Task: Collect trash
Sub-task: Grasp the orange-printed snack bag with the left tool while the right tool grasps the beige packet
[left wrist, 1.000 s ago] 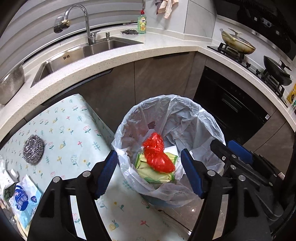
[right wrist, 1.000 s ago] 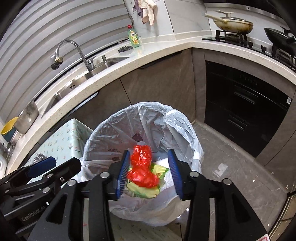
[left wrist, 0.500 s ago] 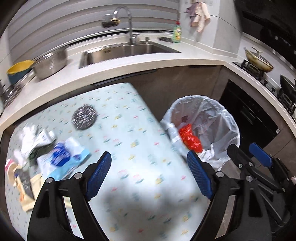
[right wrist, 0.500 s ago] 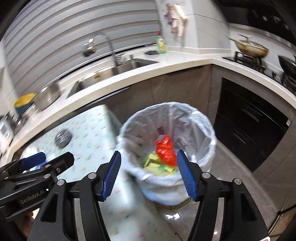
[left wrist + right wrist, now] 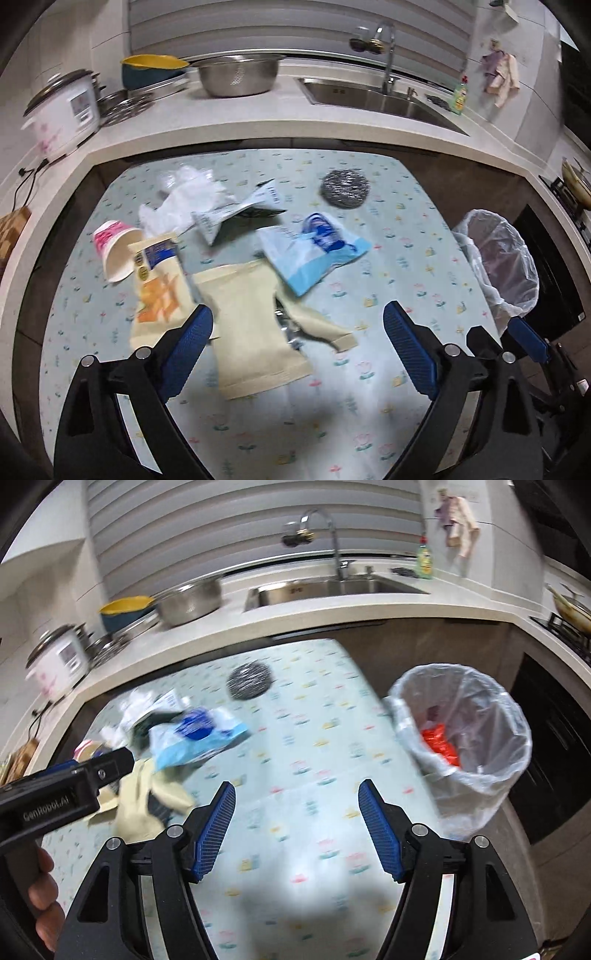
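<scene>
Trash lies on the flower-print table (image 5: 406,229): a beige paper bag (image 5: 251,325), a blue-white packet (image 5: 314,251), a pink-white paper cup (image 5: 114,251), a beige-orange wrapper (image 5: 159,284), white crumpled plastic (image 5: 184,199) and a grey-white wrapper (image 5: 236,214). My left gripper (image 5: 297,332) is open and empty above the beige bag. My right gripper (image 5: 297,812) is open and empty over bare tablecloth (image 5: 295,738). The bin (image 5: 465,738) with a clear liner holds red trash (image 5: 439,746) at the table's right end; it also shows in the left wrist view (image 5: 498,258).
A steel scourer (image 5: 345,188) lies on the far part of the table. Behind runs a counter with a sink (image 5: 373,96), a steel bowl (image 5: 236,74), a rice cooker (image 5: 62,107) and a stove (image 5: 569,620) at the right.
Both grippers swung left, away from the bin and over the table. The trash pile has come into full view under the left gripper. Both stay open and empty.
</scene>
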